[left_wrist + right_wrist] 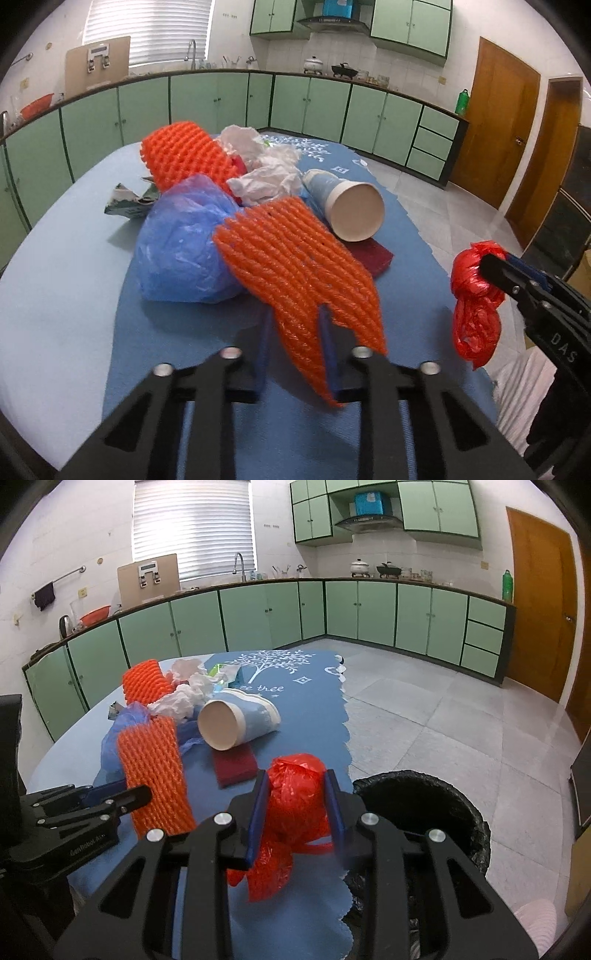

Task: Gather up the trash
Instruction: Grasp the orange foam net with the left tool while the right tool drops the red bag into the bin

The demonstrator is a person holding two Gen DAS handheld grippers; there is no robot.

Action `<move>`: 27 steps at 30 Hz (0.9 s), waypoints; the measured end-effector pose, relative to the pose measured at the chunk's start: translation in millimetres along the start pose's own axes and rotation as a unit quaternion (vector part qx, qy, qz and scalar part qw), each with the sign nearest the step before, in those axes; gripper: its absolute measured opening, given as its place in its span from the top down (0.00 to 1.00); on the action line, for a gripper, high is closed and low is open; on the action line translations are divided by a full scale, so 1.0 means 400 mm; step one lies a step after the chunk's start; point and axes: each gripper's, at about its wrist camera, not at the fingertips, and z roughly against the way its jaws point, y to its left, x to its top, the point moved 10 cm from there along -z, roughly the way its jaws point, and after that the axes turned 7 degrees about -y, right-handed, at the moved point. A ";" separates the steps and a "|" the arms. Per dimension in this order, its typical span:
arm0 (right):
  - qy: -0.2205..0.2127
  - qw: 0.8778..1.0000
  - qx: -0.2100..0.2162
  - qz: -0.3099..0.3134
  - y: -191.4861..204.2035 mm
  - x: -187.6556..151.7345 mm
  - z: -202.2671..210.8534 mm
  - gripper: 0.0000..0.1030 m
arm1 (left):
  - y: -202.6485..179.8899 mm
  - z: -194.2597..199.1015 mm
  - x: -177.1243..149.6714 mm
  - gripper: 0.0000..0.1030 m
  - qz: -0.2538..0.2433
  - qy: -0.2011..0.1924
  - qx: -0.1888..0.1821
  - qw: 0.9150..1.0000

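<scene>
Left gripper point(295, 347) jaws grip an orange foam net sleeve point(303, 266); right gripper point(297, 808) jaws clamp a crumpled red plastic bag point(295, 794) beside the black-lined bin point(424, 805).

Trash bin point(436, 794) near rim behind right gripper point(297, 812)

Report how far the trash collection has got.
Done: cannot tell; the bin's inside is dark. In hand: right hand-held gripper clamps a red plastic bag; left hand-held gripper grips orange foam netting. Left: paper cup, blue bag, tissues.
</scene>
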 end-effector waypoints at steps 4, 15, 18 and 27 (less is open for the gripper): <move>-0.006 1.000 0.001 -0.002 0.000 0.012 0.012 0.72 | -0.008 0.039 0.029 0.87 -0.003 -0.024 -0.002 1.000; -0.048 0.998 -0.016 -0.035 -0.087 0.089 0.098 0.72 | -0.152 0.108 0.118 0.88 -0.046 -0.066 -0.068 0.994; -0.052 0.997 -0.041 -0.045 -0.155 0.093 0.112 0.72 | -0.217 0.089 0.120 0.88 -0.062 -0.060 -0.095 0.992; -0.049 0.991 -0.104 -0.070 -0.364 0.079 0.104 0.72 | -0.426 -0.029 0.153 0.88 -0.096 -0.046 -0.161 0.981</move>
